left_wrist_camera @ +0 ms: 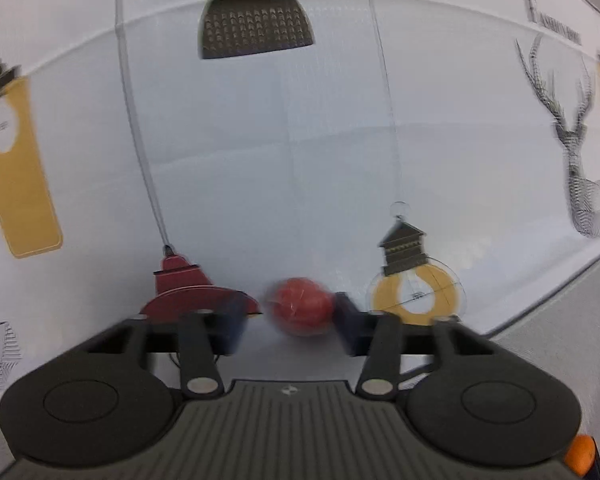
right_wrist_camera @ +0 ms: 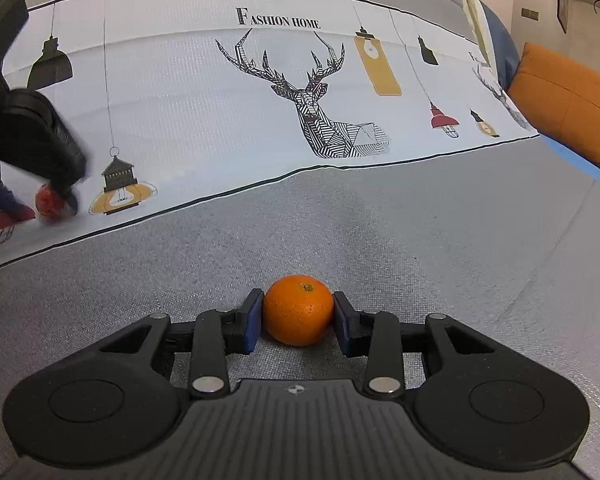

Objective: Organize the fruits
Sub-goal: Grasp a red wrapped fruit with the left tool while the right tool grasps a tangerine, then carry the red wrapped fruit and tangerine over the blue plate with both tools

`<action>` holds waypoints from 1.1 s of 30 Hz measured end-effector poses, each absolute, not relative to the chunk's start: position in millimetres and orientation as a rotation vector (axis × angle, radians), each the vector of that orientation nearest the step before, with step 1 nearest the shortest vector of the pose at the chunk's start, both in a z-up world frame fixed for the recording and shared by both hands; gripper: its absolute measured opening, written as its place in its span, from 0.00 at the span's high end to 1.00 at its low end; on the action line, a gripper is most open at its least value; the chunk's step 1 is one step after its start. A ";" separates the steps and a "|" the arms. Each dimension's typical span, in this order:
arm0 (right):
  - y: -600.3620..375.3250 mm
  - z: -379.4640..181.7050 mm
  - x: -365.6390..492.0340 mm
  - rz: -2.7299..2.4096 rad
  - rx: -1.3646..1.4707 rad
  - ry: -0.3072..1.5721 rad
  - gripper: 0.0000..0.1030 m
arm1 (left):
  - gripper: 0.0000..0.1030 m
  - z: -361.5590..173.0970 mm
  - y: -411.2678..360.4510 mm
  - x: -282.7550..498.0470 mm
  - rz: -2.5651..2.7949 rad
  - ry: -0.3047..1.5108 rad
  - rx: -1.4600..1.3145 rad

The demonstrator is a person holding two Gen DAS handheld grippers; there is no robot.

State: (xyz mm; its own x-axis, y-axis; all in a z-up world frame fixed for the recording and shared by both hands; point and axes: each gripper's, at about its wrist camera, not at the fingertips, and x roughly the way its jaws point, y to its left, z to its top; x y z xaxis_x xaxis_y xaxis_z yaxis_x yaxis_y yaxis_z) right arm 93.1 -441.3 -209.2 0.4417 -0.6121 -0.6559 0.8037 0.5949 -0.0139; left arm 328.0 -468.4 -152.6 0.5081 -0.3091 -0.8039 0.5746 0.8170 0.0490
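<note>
While the right gripper rests low over the grey fabric surface, an orange is seen pinched between its blue pads, both pads pressed against the fruit's sides, stem end turned upward. Bare grey fabric is seen on every side of the orange, with open room ahead up to the black-lined edge of the white printed cloth, which is spread across the far part of the surface. A deer drawing and hanging lamp drawings are printed on that cloth, and beyond its right end an orange cushion is seen against the far edge.

At the left of the right wrist view, the left gripper is seen angled down onto the white cloth, close to its near border, well apart from the orange. From the left wrist view, a red fruit is seen between the left gripper's dark fingers; the picture is blurred, yet the right finger is seen against the fruit and the left finger just beside it, so the jaws are taken as closed on it. The red fruit lies on the cloth between a red lamp drawing and a yellow bulb drawing, with wide unoccupied cloth ahead and to both sides
</note>
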 end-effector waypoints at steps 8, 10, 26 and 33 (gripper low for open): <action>-442.8 -195.2 78.4 -0.946 0.337 0.581 0.64 | 0.69 -108.9 -407.1 268.4 -0.555 0.816 0.380; -436.5 -183.0 73.0 -0.956 0.335 0.566 0.64 | 0.69 -90.7 -376.6 242.4 -0.553 0.817 0.374; -261.7 -14.4 -66.9 -0.417 0.328 0.571 0.63 | 0.69 29.1 -113.0 74.3 -0.377 0.884 0.269; -170.5 8.5 -102.0 -0.161 0.282 0.660 0.63 | 0.69 34.1 -20.0 12.4 -0.308 0.910 0.210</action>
